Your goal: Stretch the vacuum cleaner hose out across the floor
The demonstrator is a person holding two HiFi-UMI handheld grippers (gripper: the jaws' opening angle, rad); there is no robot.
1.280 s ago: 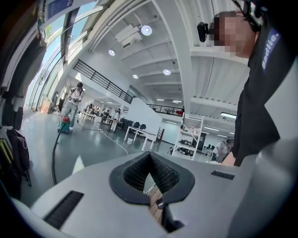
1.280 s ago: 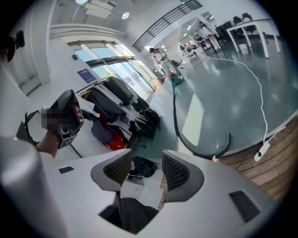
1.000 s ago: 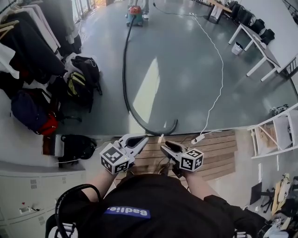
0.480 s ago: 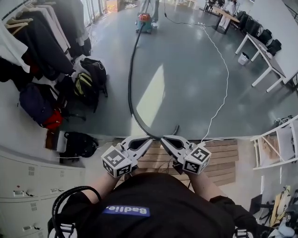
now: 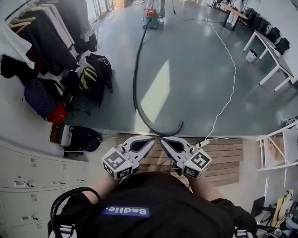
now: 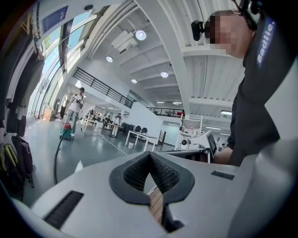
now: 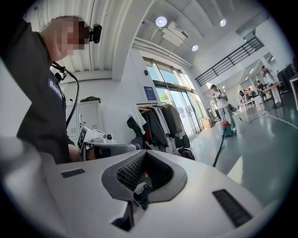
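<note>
1. Hose [image 5: 134, 83] is in neither claw. It lies on the grey floor [image 5: 195, 69], running from the vacuum [image 5: 150, 14] at the far end toward us and hooking right at its near end, just short of the wooden deck [image 5: 223, 158].
2. Our right claw [image 7: 145, 155] has just been closing; its jaws are together with nothing between them.
3. Our left claw [image 6: 150, 155] is likewise pinched together at the tips and empty. Through the gap below them we see only deck boards.
4. Both claws are held level in front of our chest, tips near each other, apart from the hose.
5. We judge this a pause between grips: most of the hose is laid out, but the hooked end is not yet straight.
6. Next we would need to spread one claw, go down to the free end, close on it and draw it away from the vacuum.
7. A white cable [image 5: 229, 88] runs just beside that end, so we should keep the pull clear of it.
</note>
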